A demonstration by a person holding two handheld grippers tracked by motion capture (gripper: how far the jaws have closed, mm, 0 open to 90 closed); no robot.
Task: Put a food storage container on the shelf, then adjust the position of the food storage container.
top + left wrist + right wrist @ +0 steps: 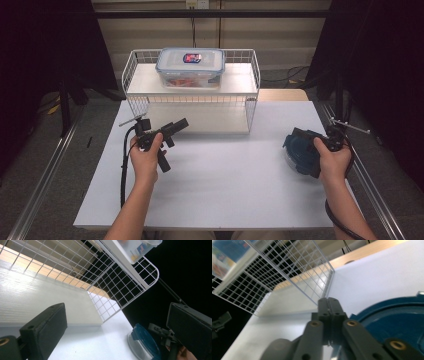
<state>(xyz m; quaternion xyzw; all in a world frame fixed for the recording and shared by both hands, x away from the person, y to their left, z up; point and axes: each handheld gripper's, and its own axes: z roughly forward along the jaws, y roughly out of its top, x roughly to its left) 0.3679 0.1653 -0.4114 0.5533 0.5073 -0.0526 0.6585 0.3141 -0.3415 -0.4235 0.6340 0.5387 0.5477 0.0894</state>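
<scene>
High view: a white table (215,185) carries a white wire shelf rack (192,90) at its far side, and on the rack's top shelf sits a clear lidded food container (190,67) with a blue-red label. The person's left hand (146,159) holds the left gripper (175,127) just near of the rack's left end, pointing right and far, clear of everything. At the right edge of the table lies a round container with a dark blue lid (299,150); the right hand (332,159) holds the right gripper (305,150) against it.

Left gripper view: the two black jaws stand wide apart with nothing between them. Beyond them are the rack's lower shelf and wire end panel (112,287), and farther off the blue-lidded container (145,342) on the table with the other gripper at it.

Right gripper view: the jaws are pressed together, pad against pad, at the left edge of the blue lid (397,322). Whether they pinch the lid's rim cannot be told. The rack's wire side (294,270) rises beyond.
</scene>
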